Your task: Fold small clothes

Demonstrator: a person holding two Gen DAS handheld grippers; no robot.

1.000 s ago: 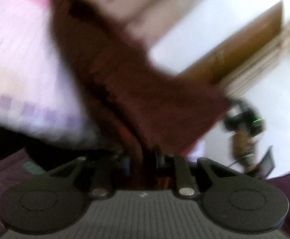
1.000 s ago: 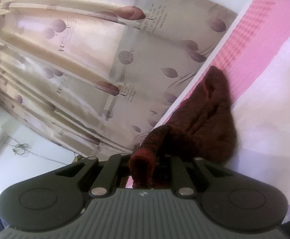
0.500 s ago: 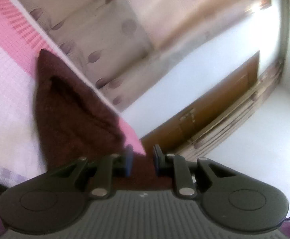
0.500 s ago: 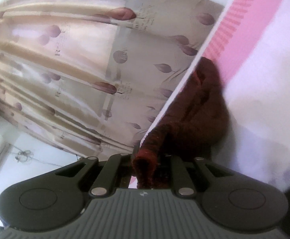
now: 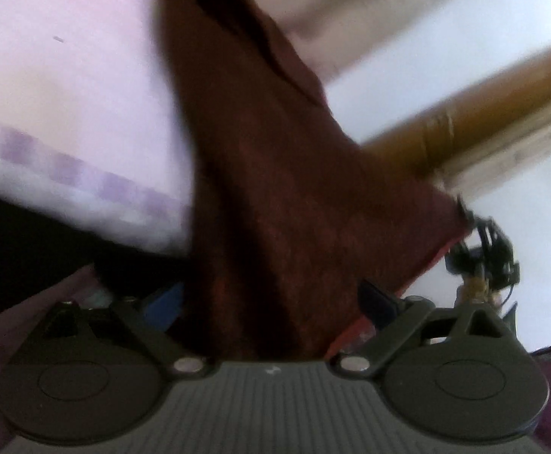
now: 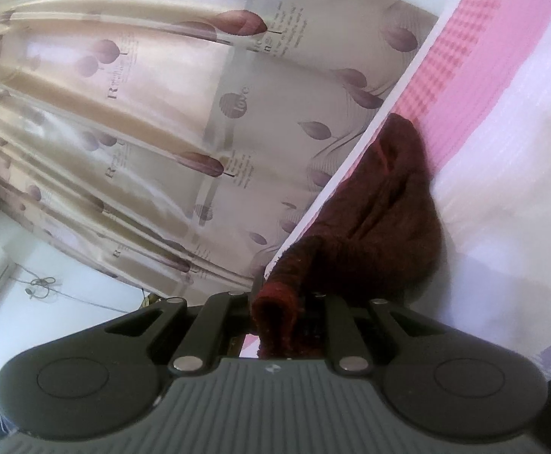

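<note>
The left claw (image 5: 271,302) has just sprung its jaws wide, the dark red garment (image 5: 275,174) lying loose between them; the right claw (image 6: 281,302) pinches a bunched edge. The garment trails onto the bed (image 6: 502,174). Mid-fold: next, regrip and lay it flat

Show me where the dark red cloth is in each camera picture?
Left wrist view: the dark red cloth fills the middle, running from the top edge down between the open left gripper.
Right wrist view: the cloth lies right of centre, one end pinched in the right gripper.
Shared landmark: the pink and white bed cover under the cloth.
</note>
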